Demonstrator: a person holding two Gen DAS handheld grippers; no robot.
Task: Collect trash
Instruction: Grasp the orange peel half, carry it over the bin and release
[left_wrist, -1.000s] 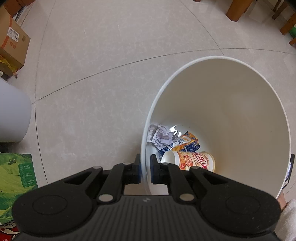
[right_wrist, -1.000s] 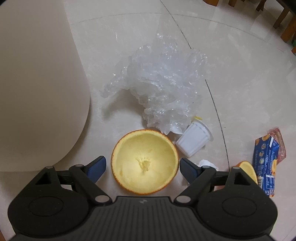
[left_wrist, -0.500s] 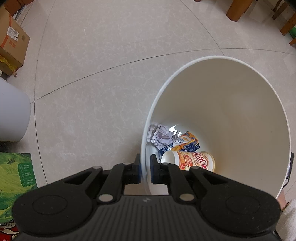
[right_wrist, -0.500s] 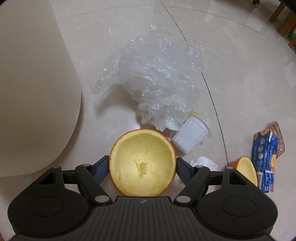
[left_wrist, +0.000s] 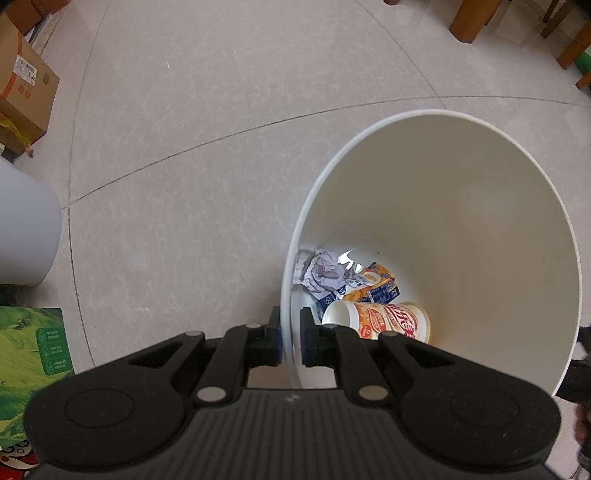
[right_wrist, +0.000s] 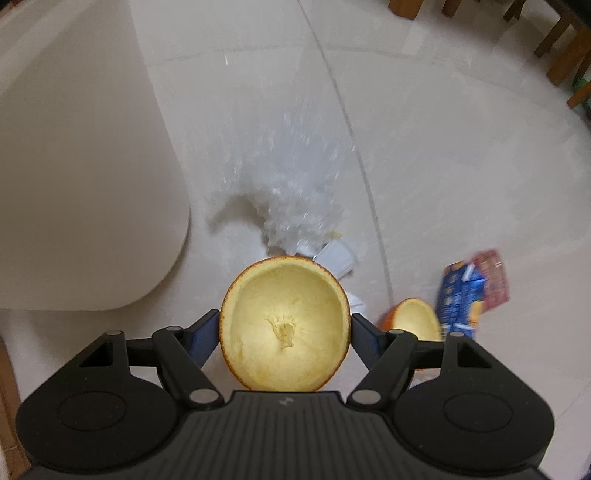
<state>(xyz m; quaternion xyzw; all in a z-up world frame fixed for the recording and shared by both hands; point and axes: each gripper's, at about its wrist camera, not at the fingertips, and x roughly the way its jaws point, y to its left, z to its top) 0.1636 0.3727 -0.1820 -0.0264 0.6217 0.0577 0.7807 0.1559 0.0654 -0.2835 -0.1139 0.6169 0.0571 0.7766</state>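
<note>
My left gripper (left_wrist: 290, 338) is shut on the near rim of a white trash bin (left_wrist: 461, 206), tilting it. Inside lie crumpled paper (left_wrist: 319, 271), a blue and orange carton (left_wrist: 376, 288) and a paper cup (left_wrist: 380, 319). My right gripper (right_wrist: 284, 330) is shut on a hollow orange peel half (right_wrist: 284, 325), lifted off the floor. Below it lie a clear plastic bag (right_wrist: 295, 199), a small white cup (right_wrist: 338, 256), a second orange peel half (right_wrist: 415, 319) and a blue carton (right_wrist: 460, 299). The bin's outer wall (right_wrist: 74, 166) fills the left of the right wrist view.
A cardboard box (left_wrist: 26, 85) and a pale round container (left_wrist: 26, 229) stand at the left. A green printed pack (left_wrist: 29, 358) lies at the lower left. Wooden furniture legs (left_wrist: 472, 16) stand at the far right. A red wrapper (right_wrist: 495, 282) lies by the blue carton.
My right gripper closed on the orange peel half and lifted it, so the floor litter looks smaller and blurred. The left gripper and the bin have stayed put.
</note>
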